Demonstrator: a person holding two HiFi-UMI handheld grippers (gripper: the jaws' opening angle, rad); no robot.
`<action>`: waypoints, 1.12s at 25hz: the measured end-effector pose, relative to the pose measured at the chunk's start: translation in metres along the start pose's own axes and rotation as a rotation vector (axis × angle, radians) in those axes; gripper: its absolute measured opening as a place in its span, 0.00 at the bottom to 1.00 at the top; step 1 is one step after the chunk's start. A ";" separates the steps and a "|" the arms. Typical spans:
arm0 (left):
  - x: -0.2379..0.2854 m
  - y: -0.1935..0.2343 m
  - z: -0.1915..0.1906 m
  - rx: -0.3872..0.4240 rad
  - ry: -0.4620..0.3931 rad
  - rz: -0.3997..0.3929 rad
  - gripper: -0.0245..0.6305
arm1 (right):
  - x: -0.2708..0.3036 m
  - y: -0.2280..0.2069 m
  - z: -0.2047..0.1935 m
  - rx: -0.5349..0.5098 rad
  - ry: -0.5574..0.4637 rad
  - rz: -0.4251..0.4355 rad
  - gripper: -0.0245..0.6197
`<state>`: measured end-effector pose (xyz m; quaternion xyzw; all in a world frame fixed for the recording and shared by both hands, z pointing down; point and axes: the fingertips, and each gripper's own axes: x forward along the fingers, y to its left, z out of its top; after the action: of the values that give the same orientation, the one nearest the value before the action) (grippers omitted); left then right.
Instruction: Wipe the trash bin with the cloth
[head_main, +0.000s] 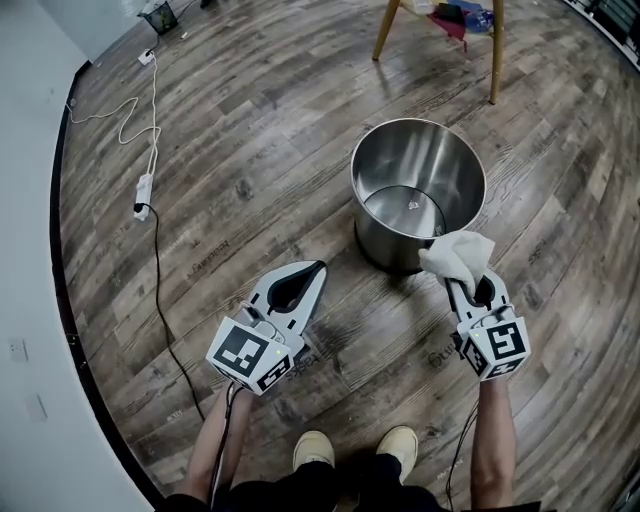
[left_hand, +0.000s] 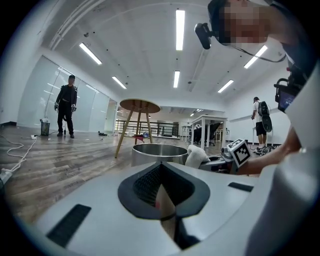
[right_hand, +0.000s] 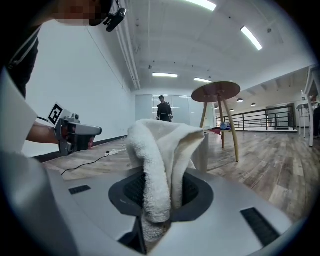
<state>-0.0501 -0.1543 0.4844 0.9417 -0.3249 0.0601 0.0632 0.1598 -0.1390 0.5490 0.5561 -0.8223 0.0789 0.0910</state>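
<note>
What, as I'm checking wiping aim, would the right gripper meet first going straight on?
Likely the round steel trash bin, near rim; the white terry cloth in the right gripper touches first.

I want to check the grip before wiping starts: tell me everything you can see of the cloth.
The cloth is a white, looped terry towel, folded into a thick bunch. The right tool's jaws are shut on its lower part, so the rest stands up from them with a rounded fold on top. It is held at the near rim of the steel trash bin; whether it touches that rim cannot be told.
</note>
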 end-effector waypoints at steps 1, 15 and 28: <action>-0.003 0.000 0.000 0.002 0.001 0.002 0.04 | -0.001 -0.006 0.000 0.004 0.000 -0.010 0.17; -0.046 0.004 0.004 -0.015 -0.016 0.033 0.04 | -0.001 -0.106 -0.006 0.115 -0.002 -0.214 0.17; -0.042 -0.009 0.001 -0.029 -0.006 0.013 0.04 | -0.054 0.027 0.005 0.046 -0.081 -0.016 0.17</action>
<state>-0.0770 -0.1224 0.4763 0.9387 -0.3323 0.0529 0.0753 0.1547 -0.0815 0.5304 0.5674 -0.8188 0.0744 0.0454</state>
